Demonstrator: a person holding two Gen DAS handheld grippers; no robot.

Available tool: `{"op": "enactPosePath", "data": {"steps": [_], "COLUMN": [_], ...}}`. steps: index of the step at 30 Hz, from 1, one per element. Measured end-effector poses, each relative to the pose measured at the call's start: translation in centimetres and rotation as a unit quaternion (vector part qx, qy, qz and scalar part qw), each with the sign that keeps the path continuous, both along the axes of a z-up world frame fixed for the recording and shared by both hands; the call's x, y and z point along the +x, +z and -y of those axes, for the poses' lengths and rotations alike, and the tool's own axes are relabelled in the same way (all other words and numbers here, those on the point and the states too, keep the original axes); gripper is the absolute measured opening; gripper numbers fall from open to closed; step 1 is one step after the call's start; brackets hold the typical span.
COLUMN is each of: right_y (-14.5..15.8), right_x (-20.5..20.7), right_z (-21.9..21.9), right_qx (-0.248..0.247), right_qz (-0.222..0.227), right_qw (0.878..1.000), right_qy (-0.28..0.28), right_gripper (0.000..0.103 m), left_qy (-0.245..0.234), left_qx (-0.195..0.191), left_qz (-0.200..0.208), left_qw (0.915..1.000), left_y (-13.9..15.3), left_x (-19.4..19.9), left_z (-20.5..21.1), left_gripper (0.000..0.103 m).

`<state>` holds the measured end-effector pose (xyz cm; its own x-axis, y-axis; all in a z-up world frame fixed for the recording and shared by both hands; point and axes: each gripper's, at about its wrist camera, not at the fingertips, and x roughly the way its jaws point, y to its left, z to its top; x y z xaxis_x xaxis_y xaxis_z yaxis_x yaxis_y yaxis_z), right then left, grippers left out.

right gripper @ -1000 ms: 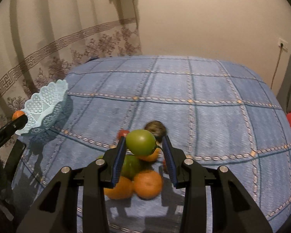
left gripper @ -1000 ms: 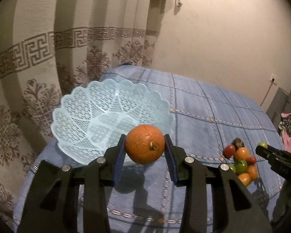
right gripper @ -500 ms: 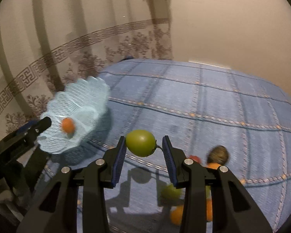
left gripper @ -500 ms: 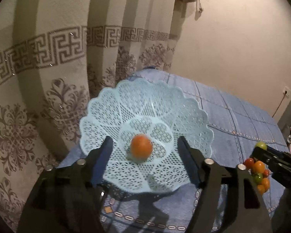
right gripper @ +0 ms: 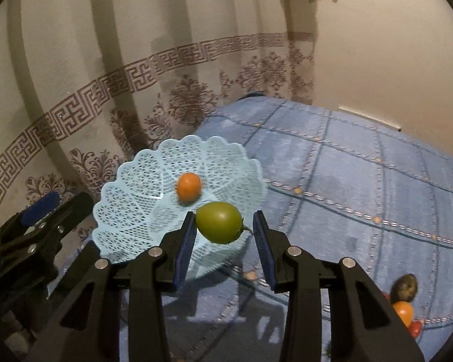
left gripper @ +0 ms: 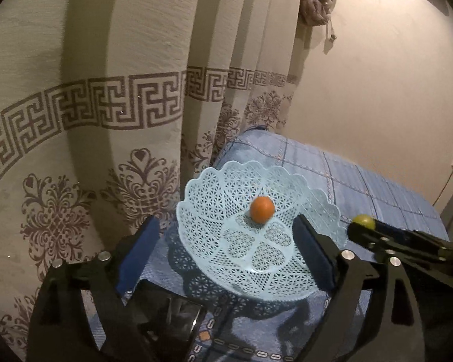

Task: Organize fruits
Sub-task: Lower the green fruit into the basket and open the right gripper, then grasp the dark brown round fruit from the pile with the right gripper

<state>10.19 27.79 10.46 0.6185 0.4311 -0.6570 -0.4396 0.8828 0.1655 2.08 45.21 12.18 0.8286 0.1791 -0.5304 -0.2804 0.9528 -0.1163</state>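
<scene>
Green fruit (right gripper: 219,222) is being pinched by right tool (right gripper: 223,241) over basket (right gripper: 130,211); smooth, round, likely slippery, held mid-body. Left tool (left gripper: 226,256) is spread, empty.

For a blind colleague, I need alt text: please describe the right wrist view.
The right tongs carry a green fruit just over the near rim of a pale blue lattice basket, where one orange fruit already lies. The basket stands on a blue checked cloth near a patterned curtain; the left tongs wait beside it.
</scene>
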Motion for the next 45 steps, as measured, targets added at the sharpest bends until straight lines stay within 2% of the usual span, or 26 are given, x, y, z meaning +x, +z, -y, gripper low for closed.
{"op": "enactPosePath", "data": {"steps": [1,2,3,10,14,26,36,45], "right_y": [-0.1,0.0,0.1,0.1,-0.5,-0.8,-2.1,-4.0], "right_x": [0.1,0.0,-0.1,-0.5,-0.7,-1.1,-0.2,0.5], "right_z": [-0.3,-0.5,-0.4,0.6,2.0,7.5,15.8,20.0], "right_qx": [0.000,0.002,0.007,0.015,0.021,0.014,0.007,0.002], "right_qz": [0.000,0.003,0.006,0.004,-0.007,-0.020,-0.061,-0.098], "right_qw": [1.000,1.000,1.000,1.000,0.999,0.995,0.980,0.968], "right_qy": [0.002,0.001,-0.002,-0.021,-0.038,-0.100,-0.190,-0.229], "right_gripper": [0.052,0.067,0.070,0.070,0.070,0.070,0.070,0.070], "left_qy": [0.001,0.003,0.003,0.007,0.015,-0.022,-0.062,-0.096], "left_qx": [0.000,-0.001,-0.002,-0.003,0.015,0.024,0.043,0.048], "left_qz": [0.000,0.000,0.001,-0.001,0.006,0.005,-0.002,-0.019], "left_qw": [1.0000,1.0000,1.0000,1.0000,0.9998,0.9995,0.9972,0.9941], "left_y": [0.0,0.0,0.1,-0.1,-0.1,-0.1,-0.5,-1.5], "left_x": [0.3,0.3,0.2,0.7,0.6,0.6,0.5,0.6], "left_z": [0.1,0.1,0.0,0.0,0.6,3.0,6.0,8.8], "left_gripper": [0.094,0.095,0.097,0.099,0.100,0.100,0.100,0.100]}}
